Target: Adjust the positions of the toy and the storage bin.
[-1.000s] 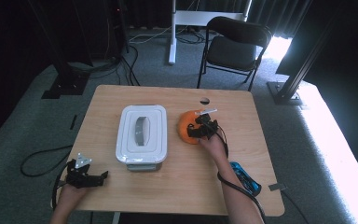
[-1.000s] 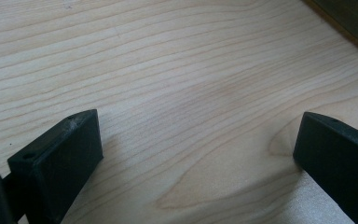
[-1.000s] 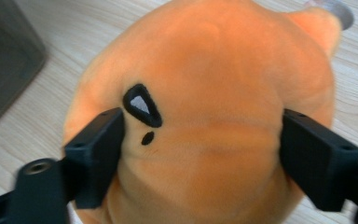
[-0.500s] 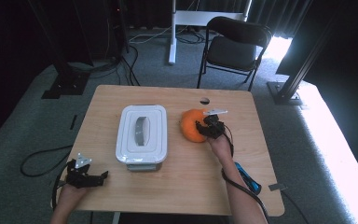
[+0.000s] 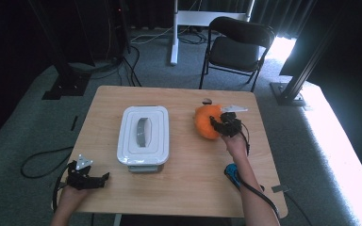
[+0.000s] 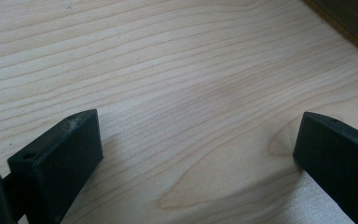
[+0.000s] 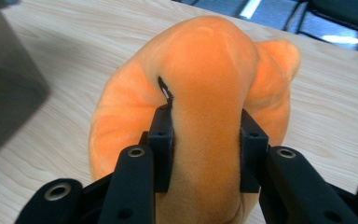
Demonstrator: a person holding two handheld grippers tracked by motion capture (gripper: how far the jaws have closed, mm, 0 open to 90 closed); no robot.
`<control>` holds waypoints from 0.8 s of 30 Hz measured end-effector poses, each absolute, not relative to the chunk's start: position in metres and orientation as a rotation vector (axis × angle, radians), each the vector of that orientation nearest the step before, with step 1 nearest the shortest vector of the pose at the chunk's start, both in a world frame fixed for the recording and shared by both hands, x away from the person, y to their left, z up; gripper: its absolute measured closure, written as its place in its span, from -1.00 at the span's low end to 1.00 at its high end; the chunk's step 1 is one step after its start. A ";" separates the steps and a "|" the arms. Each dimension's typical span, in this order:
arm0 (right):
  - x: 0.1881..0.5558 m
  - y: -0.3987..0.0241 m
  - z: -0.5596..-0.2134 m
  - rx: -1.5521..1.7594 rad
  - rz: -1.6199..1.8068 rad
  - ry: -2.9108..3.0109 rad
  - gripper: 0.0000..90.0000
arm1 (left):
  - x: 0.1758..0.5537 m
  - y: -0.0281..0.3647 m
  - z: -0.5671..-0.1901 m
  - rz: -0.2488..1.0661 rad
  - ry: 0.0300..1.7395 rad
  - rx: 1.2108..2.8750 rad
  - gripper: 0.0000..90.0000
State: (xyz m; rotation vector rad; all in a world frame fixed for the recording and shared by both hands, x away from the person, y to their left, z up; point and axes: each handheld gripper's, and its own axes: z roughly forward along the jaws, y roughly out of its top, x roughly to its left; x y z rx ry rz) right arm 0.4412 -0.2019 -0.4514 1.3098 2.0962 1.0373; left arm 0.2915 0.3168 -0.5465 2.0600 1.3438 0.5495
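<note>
We are pinching the soft orange plush toy (image 7: 200, 102) in the right gripper (image 7: 206, 135) right of the lidded white plastic box (image 5: 143, 134); we are keeping the squeeze steady. Left gripper (image 5: 87, 178) is resting spread.

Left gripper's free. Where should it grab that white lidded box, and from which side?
Probably the grey handle on top of the white box, coming straight down. It is a narrow raised bar along the lid's middle, while the box body looks too wide for the jaws. The left gripper stands open on the table; the right gripper is shut on the orange plush.
</note>
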 end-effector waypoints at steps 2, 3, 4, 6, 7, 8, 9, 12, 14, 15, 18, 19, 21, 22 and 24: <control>0.439 -0.213 -0.449 1.323 1.026 2.083 0.47 | 0.291 0.317 -0.546 0.550 1.344 2.060 -0.97; 0.439 -0.219 -0.448 1.330 1.022 2.077 0.47 | 0.291 0.317 -0.547 0.550 1.344 2.060 -0.97; 0.437 -0.226 -0.447 1.340 1.015 2.066 0.47 | 0.291 0.317 -0.546 0.550 1.344 2.060 -0.97; 0.435 -0.240 -0.446 1.358 1.002 2.048 0.46 | 0.291 0.317 -0.547 0.550 1.344 2.060 -0.97; 0.434 -0.247 -0.445 1.370 0.996 2.037 0.46 | 0.291 0.317 -0.547 0.549 1.344 2.060 -0.97; 0.433 -0.254 -0.445 1.382 0.991 2.028 0.46 | 0.291 0.317 -0.547 0.549 1.344 2.060 -0.97; 0.433 -0.261 -0.444 1.390 0.980 2.026 0.46 | 0.291 0.317 -0.547 0.550 1.344 2.060 -0.97; 0.430 -0.279 -0.443 1.408 0.942 2.008 0.46 | 0.291 0.317 -0.547 0.549 1.344 2.060 -0.97; 0.428 -0.290 -0.443 1.429 0.940 1.994 0.46 | 0.291 0.317 -0.547 0.550 1.344 2.060 -0.97; 0.428 -0.294 -0.444 1.436 0.943 1.992 0.46 | 0.291 0.317 -0.547 0.550 1.344 2.059 -0.97; 0.425 -0.305 -0.447 1.444 0.912 2.002 0.46 | 0.291 0.317 -0.547 0.550 1.344 2.060 -0.97; 0.424 -0.309 -0.449 1.444 0.903 2.008 0.46 | 0.291 0.317 -0.547 0.550 1.344 2.060 -0.97; 0.424 -0.315 -0.452 1.456 0.893 2.011 0.46 | 0.291 0.317 -0.547 0.550 1.344 2.059 -0.97; 0.423 -0.319 -0.454 1.463 0.882 2.013 0.46 | 0.291 0.317 -0.547 0.550 1.344 2.059 -0.97; 0.422 -0.327 -0.459 1.487 0.873 2.009 0.45 | 0.291 0.317 -0.547 0.550 1.344 2.059 -0.97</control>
